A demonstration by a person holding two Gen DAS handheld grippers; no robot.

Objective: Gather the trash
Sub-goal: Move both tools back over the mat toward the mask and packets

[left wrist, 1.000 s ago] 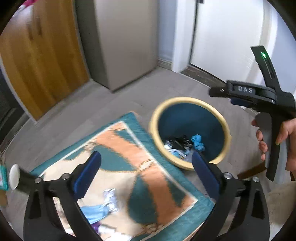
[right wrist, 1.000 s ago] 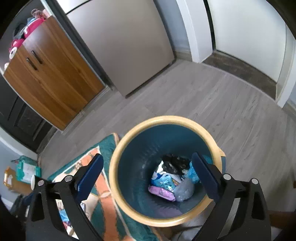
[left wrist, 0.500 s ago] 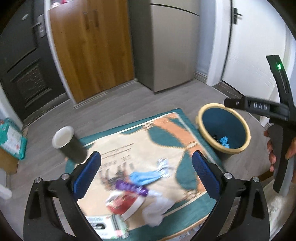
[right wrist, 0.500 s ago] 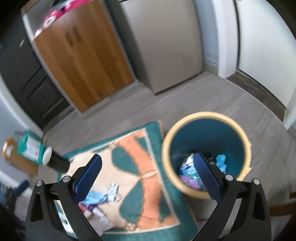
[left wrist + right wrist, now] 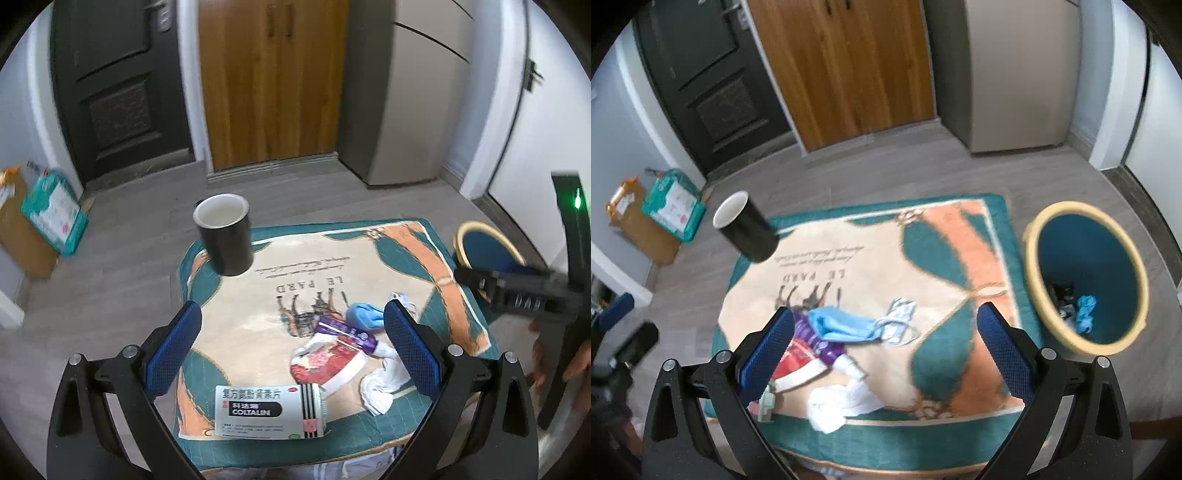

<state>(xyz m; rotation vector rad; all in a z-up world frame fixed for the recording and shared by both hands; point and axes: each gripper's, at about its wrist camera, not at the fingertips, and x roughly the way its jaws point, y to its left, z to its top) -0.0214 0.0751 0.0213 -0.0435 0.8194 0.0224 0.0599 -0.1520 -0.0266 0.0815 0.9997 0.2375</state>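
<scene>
Trash lies on a patterned cloth [image 5: 332, 266]: a white medicine box [image 5: 269, 411], a red and white wrapper [image 5: 325, 365], a purple packet [image 5: 347, 332], a blue mask [image 5: 364, 315] and crumpled white tissue [image 5: 380, 387]. My left gripper [image 5: 291, 354] is open and empty above the pile. My right gripper [image 5: 886, 354] is open and empty above the mask [image 5: 846, 326] and tissue [image 5: 842, 400]. The blue bin with a yellow rim [image 5: 1034, 273] stands right of the cloth with trash inside.
A black cup [image 5: 225, 236] stands at the cloth's far left corner. A green package [image 5: 55, 214] and a cardboard box [image 5: 18, 236] sit by the left wall. A wooden cabinet [image 5: 273, 81] and a dark door [image 5: 118, 88] stand behind.
Both grippers have swung left from over the bin to over the cloth. The trash pile and the black cup have come into view. Both stay open.
</scene>
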